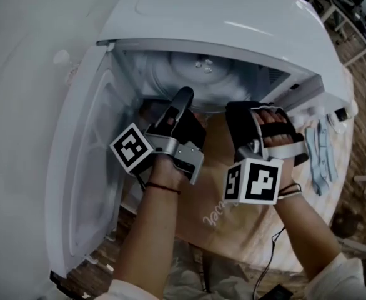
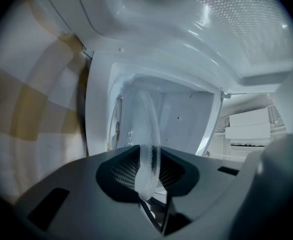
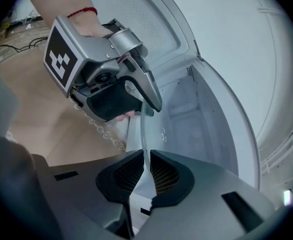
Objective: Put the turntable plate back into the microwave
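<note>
I'm holding the glass turntable plate [image 3: 145,134] w/ both tools: L gripper [image 2: 147,184] clamped on one rim, R gripper [image 3: 146,176] clamped on another part of the rim. Plate sits at the mouth of the open microwave [image 1: 233,17], door [image 1: 89,167] swung wide.

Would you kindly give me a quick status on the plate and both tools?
Left tool, right tool shut on turntable plate rim. Plate at open microwave mouth. No obstruction visible.

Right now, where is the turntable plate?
The turntable plate is gripped at its rim by the left gripper and right gripper, at the open mouth of the microwave.
</note>
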